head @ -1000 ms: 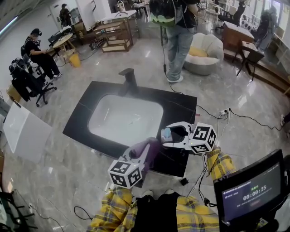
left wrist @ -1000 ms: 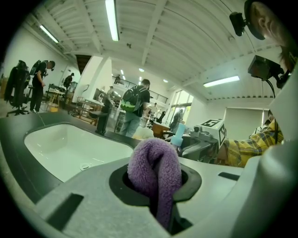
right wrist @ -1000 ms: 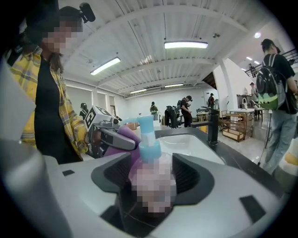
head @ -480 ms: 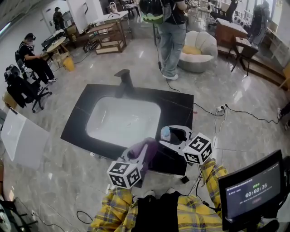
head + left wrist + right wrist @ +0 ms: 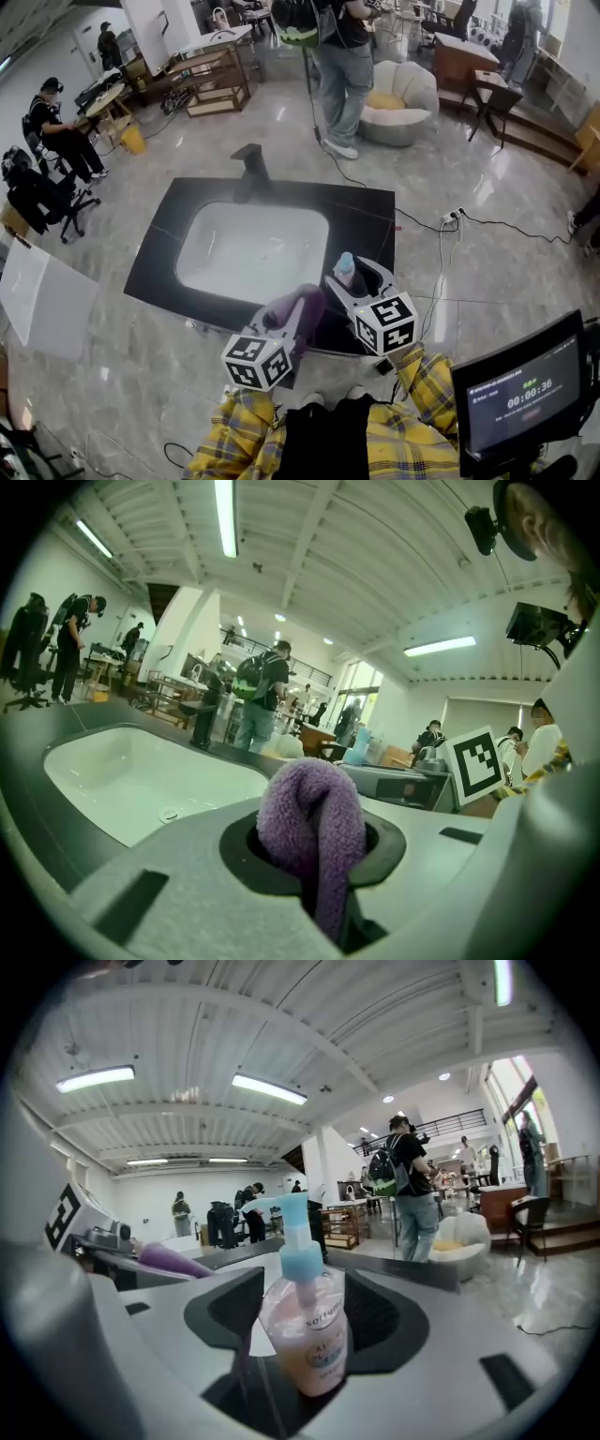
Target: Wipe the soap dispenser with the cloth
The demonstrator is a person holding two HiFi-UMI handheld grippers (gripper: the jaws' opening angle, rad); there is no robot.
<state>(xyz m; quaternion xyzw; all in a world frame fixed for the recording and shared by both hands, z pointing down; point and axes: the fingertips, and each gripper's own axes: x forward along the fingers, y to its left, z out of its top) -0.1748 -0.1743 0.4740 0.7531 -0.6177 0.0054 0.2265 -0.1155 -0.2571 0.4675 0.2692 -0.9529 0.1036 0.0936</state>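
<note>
The soap dispenser (image 5: 306,1335), a clear bottle of pink soap with a blue pump, stands upright between the jaws of my right gripper (image 5: 300,1354), which is shut on it. In the head view the dispenser (image 5: 345,271) hangs over the black counter's near right corner in the right gripper (image 5: 349,281). A purple fleece cloth (image 5: 314,822) is pinched in my left gripper (image 5: 317,864), shut on it. In the head view the cloth (image 5: 303,306) and left gripper (image 5: 298,317) sit just left of the dispenser, a small gap apart.
A white basin (image 5: 251,251) is set in the black counter (image 5: 375,214), with a dark faucet (image 5: 251,165) at the far side. A person (image 5: 339,66) stands beyond it. A monitor (image 5: 525,389) is at lower right and a cable (image 5: 469,225) lies on the floor.
My right gripper has swung round the dispenser: its marker cube moved from the right down towards me, so the jaws now point away. The bottle and left gripper have barely shifted.
</note>
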